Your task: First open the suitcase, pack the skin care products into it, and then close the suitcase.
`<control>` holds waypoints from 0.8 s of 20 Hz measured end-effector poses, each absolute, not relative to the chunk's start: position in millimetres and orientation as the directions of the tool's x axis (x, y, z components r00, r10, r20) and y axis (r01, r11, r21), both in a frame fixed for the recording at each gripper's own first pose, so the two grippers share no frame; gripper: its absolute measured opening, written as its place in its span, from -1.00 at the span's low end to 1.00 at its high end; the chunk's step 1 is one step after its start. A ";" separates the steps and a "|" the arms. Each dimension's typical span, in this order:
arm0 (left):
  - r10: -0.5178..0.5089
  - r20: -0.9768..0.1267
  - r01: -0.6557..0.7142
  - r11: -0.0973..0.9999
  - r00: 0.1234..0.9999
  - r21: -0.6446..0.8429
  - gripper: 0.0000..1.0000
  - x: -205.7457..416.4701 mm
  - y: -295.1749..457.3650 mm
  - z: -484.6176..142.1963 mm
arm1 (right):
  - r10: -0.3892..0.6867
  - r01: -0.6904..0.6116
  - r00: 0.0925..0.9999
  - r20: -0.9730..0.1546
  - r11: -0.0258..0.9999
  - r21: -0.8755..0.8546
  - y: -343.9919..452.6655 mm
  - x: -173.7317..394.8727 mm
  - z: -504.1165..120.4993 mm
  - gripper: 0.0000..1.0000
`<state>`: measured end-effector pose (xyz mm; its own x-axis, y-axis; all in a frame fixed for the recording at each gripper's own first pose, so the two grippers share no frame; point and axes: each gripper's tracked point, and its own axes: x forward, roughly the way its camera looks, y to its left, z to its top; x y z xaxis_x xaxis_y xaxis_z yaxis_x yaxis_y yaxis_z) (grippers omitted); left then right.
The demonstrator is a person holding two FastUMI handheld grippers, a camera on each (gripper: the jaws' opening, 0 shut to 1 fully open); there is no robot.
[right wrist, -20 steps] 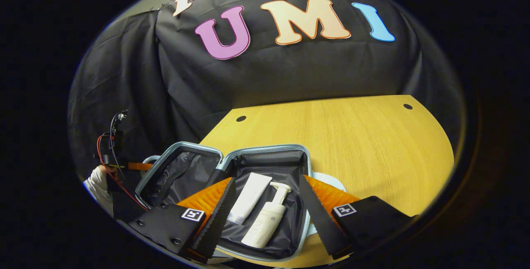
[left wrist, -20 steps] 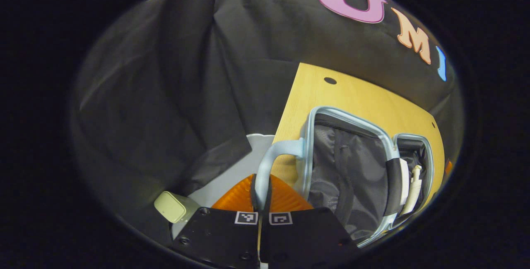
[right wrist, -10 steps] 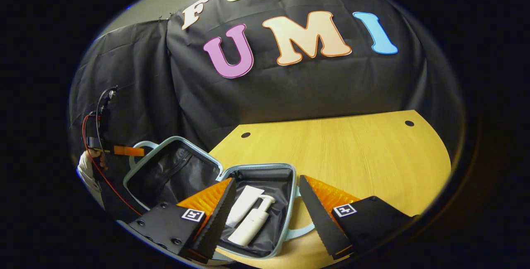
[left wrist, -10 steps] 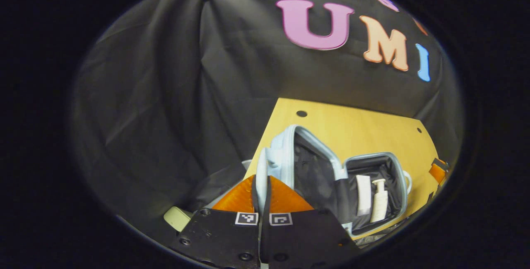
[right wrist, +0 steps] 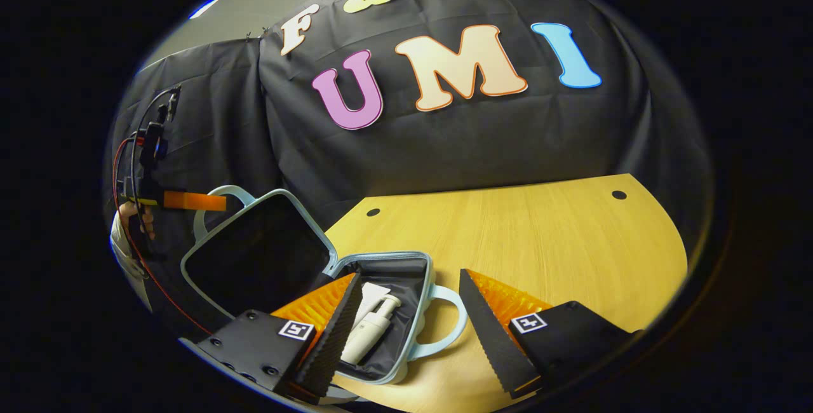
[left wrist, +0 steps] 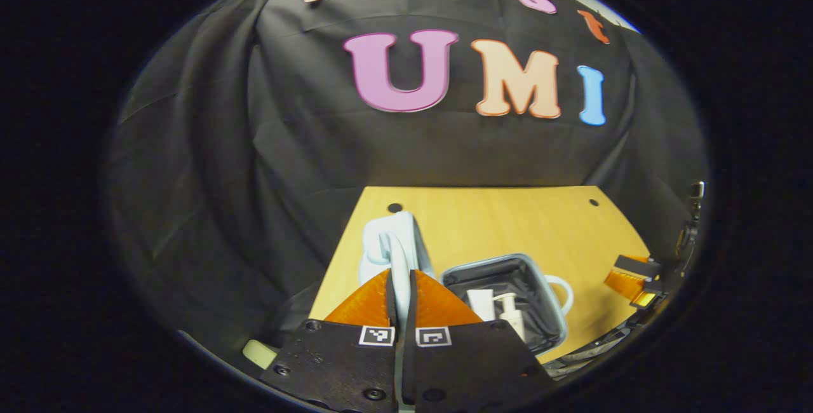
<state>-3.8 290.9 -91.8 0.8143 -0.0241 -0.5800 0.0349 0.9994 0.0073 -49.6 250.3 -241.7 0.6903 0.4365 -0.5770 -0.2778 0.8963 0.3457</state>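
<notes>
suitcase (left wrist: 508,298) lies open on the wooden surface (left wrist: 495,222) in the left gripper view, a tube (left wrist: 481,303) and a pump bottle (left wrist: 508,311) in its lower half. the left tool (left wrist: 401,286) is clenched on the lid's pale handle (left wrist: 399,254), the lid (left wrist: 390,241) raised edge-on. if the thin handle slips from that pinch, the lid could drop hard.

in the right gripper view the lid (right wrist: 260,254) stands tilted over the base, and the right tool (right wrist: 406,330) hangs released, fingers wide, just over the open half. it could get caught under the closing lid, and the bottle (right wrist: 371,330) may block the rim.
</notes>
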 end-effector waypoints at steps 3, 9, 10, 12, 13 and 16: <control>-0.101 -0.568 0.114 0.993 0.816 -0.013 -1.00 4.6 247.2 -89.0 | 0.421 -0.258 0.701 -0.575 0.902 0.346 232.3 -51.2 -240.0 0.93; -0.234 -0.558 0.218 0.971 0.796 -0.096 -1.00 17.5 171.6 -97.5 | 0.367 -0.200 0.737 -0.567 0.920 0.337 191.0 -53.1 -232.6 0.92; -0.262 -0.560 0.241 0.964 0.786 -0.114 -1.00 18.4 157.2 -101.1 | 0.360 -0.192 0.739 -0.570 0.923 0.334 185.2 -54.5 -232.9 0.93; -0.306 -0.569 0.277 0.951 0.763 -0.139 -1.00 19.3 132.2 -110.3 | 0.343 -0.178 0.742 -0.576 0.929 0.324 172.1 -55.8 -233.1 0.92; -0.325 -0.575 0.293 0.944 0.751 -0.151 -1.00 20.4 120.6 -115.8 | 0.333 -0.171 0.745 -0.578 0.933 0.317 165.4 -56.1 -233.2 0.93; -0.369 -0.598 0.320 0.928 0.711 -0.192 -1.00 22.0 89.5 -138.1 | 0.311 -0.153 0.748 -0.586 0.941 0.304 147.2 -57.2 -234.6 0.93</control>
<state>22.0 89.5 -138.1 0.7114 -0.3695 -0.5978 0.3202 0.9276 -0.1922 -57.2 147.2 -234.6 0.7485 0.3106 -0.5859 -0.1526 0.9405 0.3036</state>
